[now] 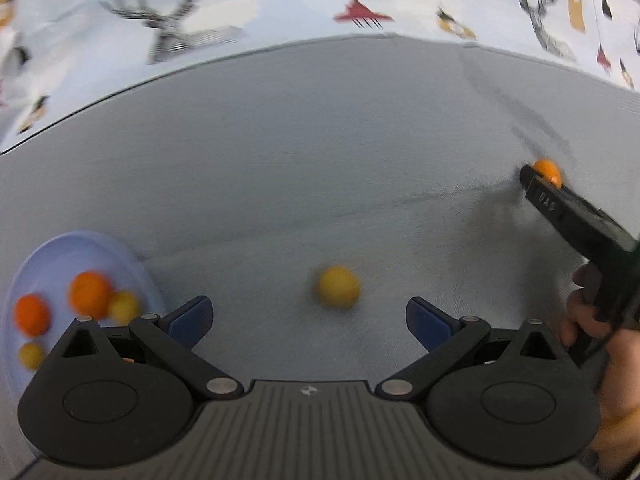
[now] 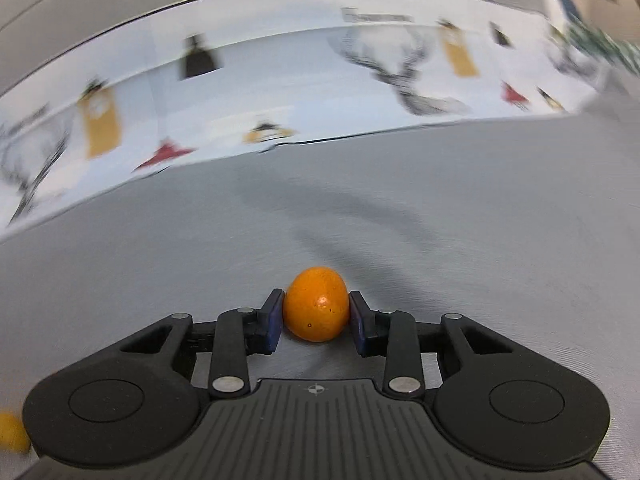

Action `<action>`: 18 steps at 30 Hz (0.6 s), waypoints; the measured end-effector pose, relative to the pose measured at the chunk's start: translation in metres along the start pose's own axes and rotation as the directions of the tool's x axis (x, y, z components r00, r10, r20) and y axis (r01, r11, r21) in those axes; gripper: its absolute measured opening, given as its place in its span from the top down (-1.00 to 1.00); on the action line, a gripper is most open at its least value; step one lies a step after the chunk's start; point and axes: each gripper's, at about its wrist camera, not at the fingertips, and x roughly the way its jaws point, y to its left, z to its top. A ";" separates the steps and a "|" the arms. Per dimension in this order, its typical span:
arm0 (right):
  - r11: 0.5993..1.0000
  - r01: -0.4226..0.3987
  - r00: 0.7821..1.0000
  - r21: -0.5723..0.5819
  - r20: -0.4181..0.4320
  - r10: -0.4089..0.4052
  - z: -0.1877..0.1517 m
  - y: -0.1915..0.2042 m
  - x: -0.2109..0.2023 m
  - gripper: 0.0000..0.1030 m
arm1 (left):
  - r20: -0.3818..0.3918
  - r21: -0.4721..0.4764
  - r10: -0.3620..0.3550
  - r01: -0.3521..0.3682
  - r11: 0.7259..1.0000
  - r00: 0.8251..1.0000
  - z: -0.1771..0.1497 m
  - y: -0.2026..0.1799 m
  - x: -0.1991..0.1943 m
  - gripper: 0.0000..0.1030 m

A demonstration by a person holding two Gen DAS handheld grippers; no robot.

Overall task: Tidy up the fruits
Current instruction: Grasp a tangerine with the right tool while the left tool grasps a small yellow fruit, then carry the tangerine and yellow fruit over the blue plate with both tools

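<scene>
Right claw point(image 2: 316, 316): both blue pads press against the sides of an orange fruit point(image 2: 316, 304), which sits on the grey counter point(image 2: 480, 240); grip is narrow, fruit seated between the fingertips. In the left wrist view the same claw point(image 1: 538, 178) reaches in from the right, a hand point(image 1: 588, 312) on its handle, with the orange fruit point(image 1: 546, 170) at its tip. Left claw point(image 1: 308, 316): pads spread wide, nothing between them or touching them. A yellow fruit point(image 1: 338, 286) lies loose on the counter just ahead of the gap, blurred. Pale blue plate point(image 1: 100, 244) at lower left carries two orange and two yellow fruits; how they touch cannot be told through blur. Patterned cloth point(image 1: 280, 12) with deer print runs along the counter's far edge.
</scene>
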 end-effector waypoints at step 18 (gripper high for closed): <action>1.000 0.025 0.998 0.009 0.056 -0.026 0.002 0.003 -0.032 0.30 | 0.109 0.046 -0.063 0.059 0.997 0.992 -0.024 0.017 -0.057 0.43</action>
